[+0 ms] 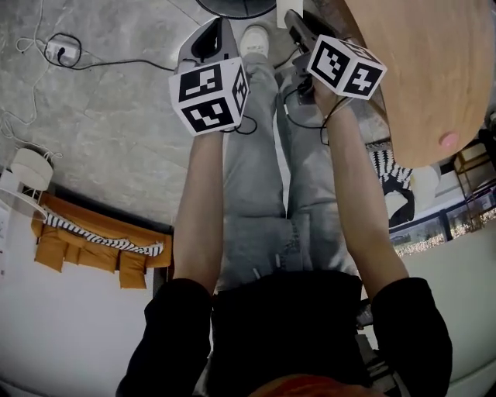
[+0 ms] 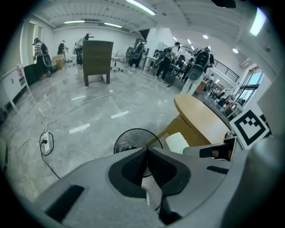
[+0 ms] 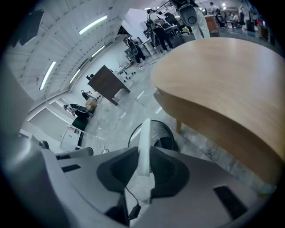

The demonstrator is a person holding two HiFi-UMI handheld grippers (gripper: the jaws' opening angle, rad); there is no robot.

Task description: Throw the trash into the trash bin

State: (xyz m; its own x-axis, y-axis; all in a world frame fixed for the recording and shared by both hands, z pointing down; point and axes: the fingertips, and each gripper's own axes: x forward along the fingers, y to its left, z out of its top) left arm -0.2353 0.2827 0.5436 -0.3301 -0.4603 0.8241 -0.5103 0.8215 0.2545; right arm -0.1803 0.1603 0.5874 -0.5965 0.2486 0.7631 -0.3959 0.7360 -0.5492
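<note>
A black wire trash bin (image 2: pixel 132 139) stands on the grey floor just beyond both grippers; its rim (image 1: pixel 236 8) shows at the top of the head view, and it lies behind the jaws in the right gripper view (image 3: pixel 165 133). My right gripper (image 3: pixel 144 151) is shut on a flat white piece of trash (image 3: pixel 144 131), seen edge-on and sticking out towards the bin. In the left gripper view that piece (image 2: pixel 180 141) hangs beside the bin. My left gripper (image 2: pixel 147 150) is shut, its pads meeting with nothing between them. Both point steeply down, left (image 1: pixel 221 27) and right (image 1: pixel 298 23).
A round wooden table (image 1: pixel 434 70) stands close on the right, its edge (image 3: pixel 213 102) over the bin's side. A power strip with cables (image 1: pixel 62 50) lies on the floor to the left. The person's legs and a white shoe (image 1: pixel 254 39) are below the grippers. A dark cabinet (image 2: pixel 97 60) and people stand far off.
</note>
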